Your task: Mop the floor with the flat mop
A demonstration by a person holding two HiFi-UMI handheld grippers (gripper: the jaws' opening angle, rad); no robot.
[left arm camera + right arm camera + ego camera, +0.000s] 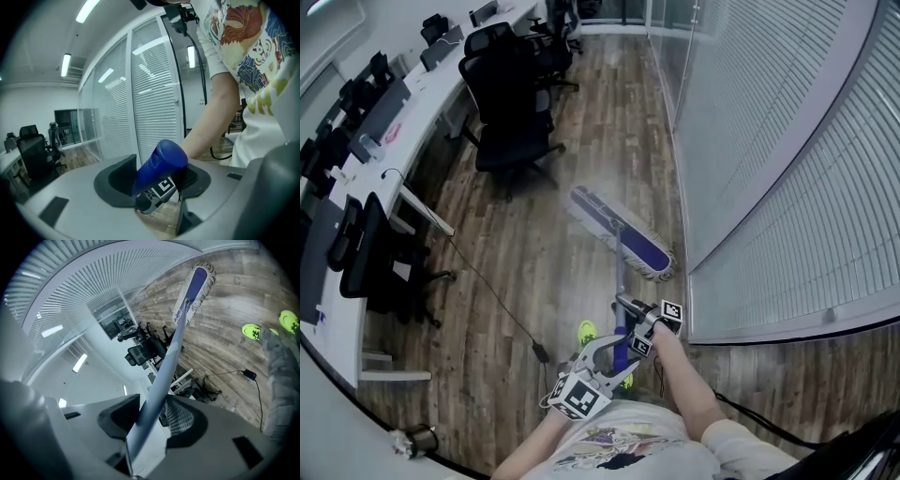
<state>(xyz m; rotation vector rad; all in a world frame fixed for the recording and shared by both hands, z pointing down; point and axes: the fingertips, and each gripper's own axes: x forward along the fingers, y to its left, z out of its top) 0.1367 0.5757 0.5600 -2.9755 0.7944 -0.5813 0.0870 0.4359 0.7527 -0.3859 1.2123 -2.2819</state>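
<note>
The flat mop head (619, 232), blue with a white fringe, lies on the wooden floor close to the glass wall; in the right gripper view the mop head (194, 287) shows far along the pole. Its pole (620, 281) runs back toward me. My right gripper (628, 306) is shut on the pole (159, 380), which passes between its jaws, the right gripper (150, 420) pointing along it. Lower down, my left gripper (615, 358) is shut on the pole's thick blue end grip (161, 164), clamped between the jaws of the left gripper (157, 183).
Black office chairs (511, 103) stand ahead by a long white desk (422, 103) on the left. A thin cable (487, 291) crosses the floor to a plug (541, 352). The glass wall with blinds (769, 141) borders the right. My yellow-green shoe (586, 331) is below.
</note>
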